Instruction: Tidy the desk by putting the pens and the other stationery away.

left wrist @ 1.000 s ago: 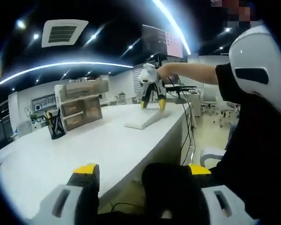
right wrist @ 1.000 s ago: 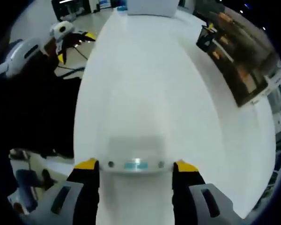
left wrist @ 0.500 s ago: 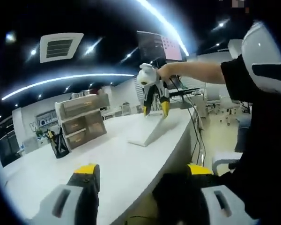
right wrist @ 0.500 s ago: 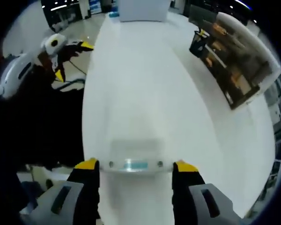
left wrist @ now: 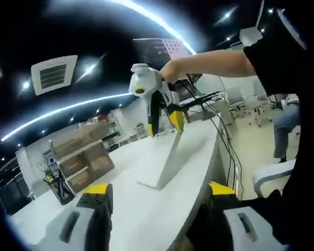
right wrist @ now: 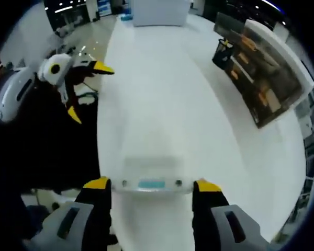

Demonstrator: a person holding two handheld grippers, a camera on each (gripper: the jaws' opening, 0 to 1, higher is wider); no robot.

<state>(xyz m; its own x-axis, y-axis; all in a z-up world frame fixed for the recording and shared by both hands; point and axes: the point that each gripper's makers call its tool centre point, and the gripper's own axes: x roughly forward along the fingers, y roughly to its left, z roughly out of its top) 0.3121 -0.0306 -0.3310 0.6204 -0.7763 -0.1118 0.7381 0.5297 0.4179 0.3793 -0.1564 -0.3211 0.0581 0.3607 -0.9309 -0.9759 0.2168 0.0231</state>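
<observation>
A long white desk (right wrist: 162, 89) lay under both grippers, its stationery gathered along one edge.

In the right gripper view, the translucent drawer cabinet with brown drawers (right wrist: 267, 78) stood at the desk's far edge, with the black mesh pen holder (right wrist: 223, 54) just beside it, pens upright in it. A flat white rectangular case (left wrist: 170, 162) was tilted up off the desktop, one end lifted between the wide-spread jaws of the right gripper (left wrist: 164, 125), the other end resting on the desk. The left gripper (left wrist: 156, 193) hung beside the desk's near edge, its yellow-tipped jaws wide apart and empty; it also appeared in the right gripper view (right wrist: 86, 86). The right gripper's own view (right wrist: 152, 184) showed the case's rim spanning its tips.
</observation>
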